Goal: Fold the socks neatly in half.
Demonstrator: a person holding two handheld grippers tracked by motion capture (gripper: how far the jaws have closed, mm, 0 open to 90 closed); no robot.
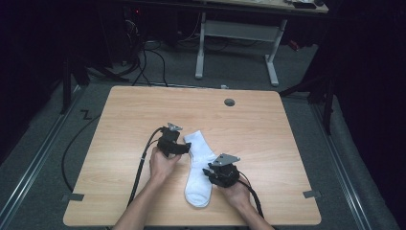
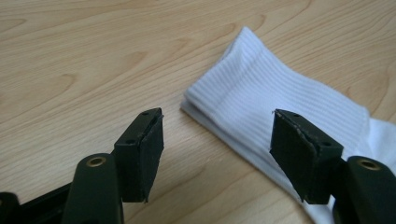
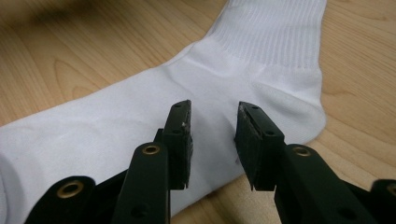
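**Ana:** Right, white cotton ankle sock [image 1: 198, 165] lying flat near the middle of the pale wooden table [image 1: 124, 120], ribbed cuff up at about eleven o'clock, toe down at six, near the person's edge. So the long axis runs almost straight away from the person, with a bend at the heel.

**Ben:** And both tools are on it. Which is closer?

**Ana:** The left black two-jaw gripper [image 2: 217, 149] sits at nine o'clock of the cuff, jaws spread wide with nothing between the pads. In its own view the folded edge of the cuff lies just ahead and toward the right-hand pad, not yet touched as far as I can see.

**Ben:** The right one?

**Ana:** The right black two-jaw gripper [image 3: 213, 140] is at three o'clock of the foot part, hovering just over the cloth near the heel. Jaws about half apart, a clear gap between them, no fabric pinched. I'd call that one nearer, it's practically above the sock already.

**Ben:** So the cuff is the thing?

**Ana:** My guess, yes. The left has to slide toward three o'clock to straddle that cuff edge, while the right only needs to drop and pinch.
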